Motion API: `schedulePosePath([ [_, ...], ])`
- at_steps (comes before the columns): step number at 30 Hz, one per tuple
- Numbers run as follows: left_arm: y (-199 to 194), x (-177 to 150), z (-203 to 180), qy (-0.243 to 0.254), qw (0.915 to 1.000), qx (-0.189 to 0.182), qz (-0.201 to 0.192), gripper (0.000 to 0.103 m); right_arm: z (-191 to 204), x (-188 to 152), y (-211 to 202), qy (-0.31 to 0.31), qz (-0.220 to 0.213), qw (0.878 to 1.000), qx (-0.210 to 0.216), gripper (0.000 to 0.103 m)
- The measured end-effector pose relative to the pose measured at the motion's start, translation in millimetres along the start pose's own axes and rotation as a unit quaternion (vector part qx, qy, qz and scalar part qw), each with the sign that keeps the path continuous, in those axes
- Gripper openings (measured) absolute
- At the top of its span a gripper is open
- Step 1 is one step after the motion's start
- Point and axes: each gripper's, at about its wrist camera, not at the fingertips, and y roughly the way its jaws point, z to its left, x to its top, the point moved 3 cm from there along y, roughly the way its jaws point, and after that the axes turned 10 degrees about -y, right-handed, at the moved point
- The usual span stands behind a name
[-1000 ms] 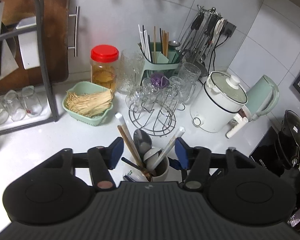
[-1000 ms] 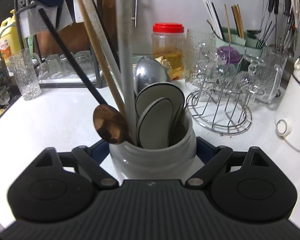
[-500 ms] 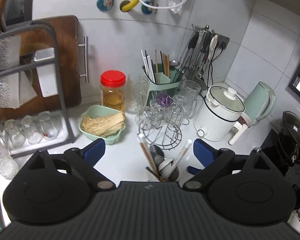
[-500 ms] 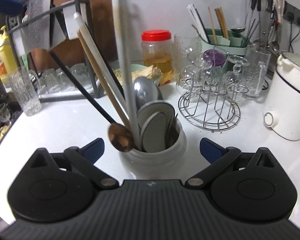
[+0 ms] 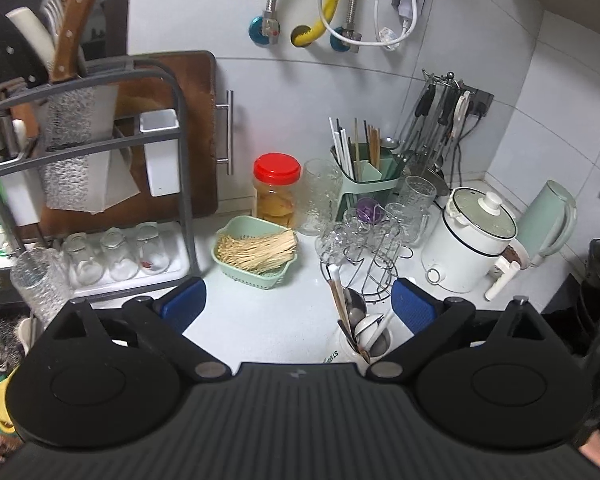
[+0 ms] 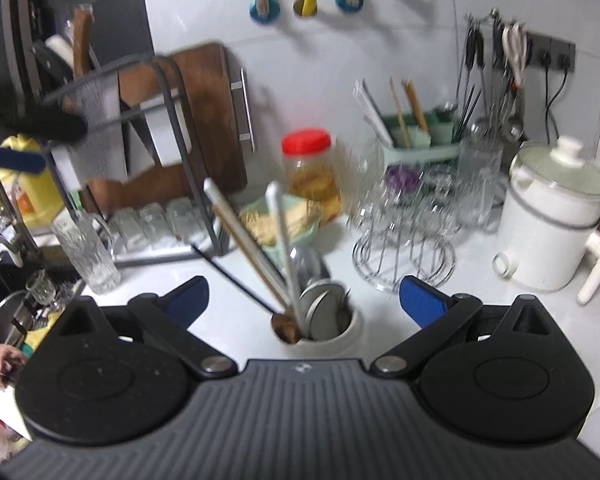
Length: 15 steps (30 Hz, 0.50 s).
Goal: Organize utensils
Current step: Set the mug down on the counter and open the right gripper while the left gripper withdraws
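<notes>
Both tongs released, left tongs (image 5: pixel 298 306) opening, white mug (image 6: pixel 332 342) of spoons between right tongs (image 6: pixel 304 296)

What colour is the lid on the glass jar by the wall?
Red lid; clearest in the left wrist view.

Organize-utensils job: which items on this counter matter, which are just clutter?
Job:
white cup of spoons and chopsticks
green utensil caddy
hanging utensil rack

Clutter:
red-lid jar
glass rack
white cooker
kettle
toothpick basket
</notes>
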Motion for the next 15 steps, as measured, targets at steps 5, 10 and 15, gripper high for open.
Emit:
schedulePosePath([
  [5, -24, -24, -18, -0.019, 0.9992, 0.030, -0.019, 0.101, -18, 9, -39, -0.011, -0.027, 1.000, 0.012, 0.103],
  [10, -50, -54, -38, -0.042, 0.9969, 0.057, -0.033, 0.101, -36, 5, -80, -0.008, -0.042, 0.999, 0.022, 0.103],
  [15, -71, -85, -54, -0.057, 0.9947, 0.076, -0.040, 0.101, -49, -5, -110, -0.009, -0.048, 0.998, 0.033, 0.103],
])
